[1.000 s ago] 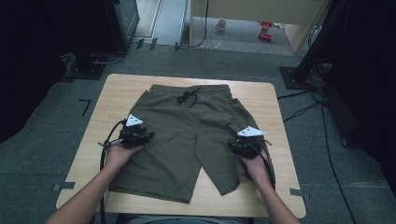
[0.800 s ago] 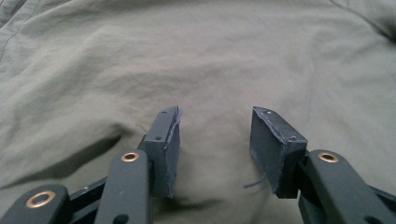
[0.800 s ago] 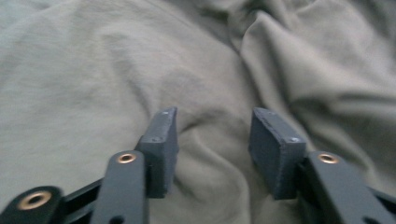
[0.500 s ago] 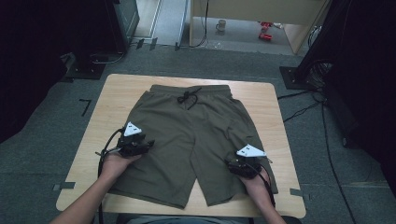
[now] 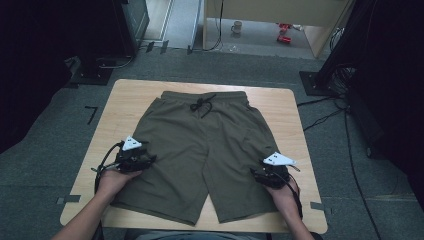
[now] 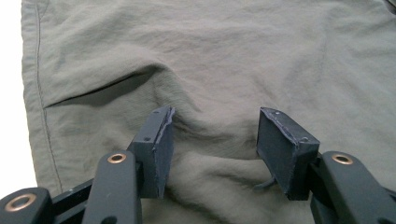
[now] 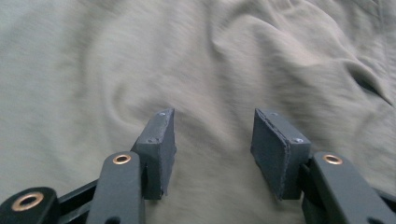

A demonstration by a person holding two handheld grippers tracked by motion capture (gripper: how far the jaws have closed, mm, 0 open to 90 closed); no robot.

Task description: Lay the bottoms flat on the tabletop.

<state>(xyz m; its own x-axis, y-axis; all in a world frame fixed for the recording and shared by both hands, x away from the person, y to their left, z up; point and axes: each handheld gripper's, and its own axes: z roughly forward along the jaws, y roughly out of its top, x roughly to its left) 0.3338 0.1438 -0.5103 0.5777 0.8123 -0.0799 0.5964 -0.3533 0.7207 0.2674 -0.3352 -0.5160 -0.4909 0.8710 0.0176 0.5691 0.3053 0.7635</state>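
Sliding both grippers back toward the shorts' (image 5: 200,150) hems, smoothing each leg flat. Opening left gripper (image 5: 141,161) jaws further, narrowing right gripper (image 5: 262,175) jaws slightly; both standing apart over cloth, clamping nothing.

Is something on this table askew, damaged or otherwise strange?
Nothing is damaged or spilled. The olive shorts lie flat on the table, only lightly wrinkled. One leg hem reaches the table's near edge. Both grippers stand open over the legs.
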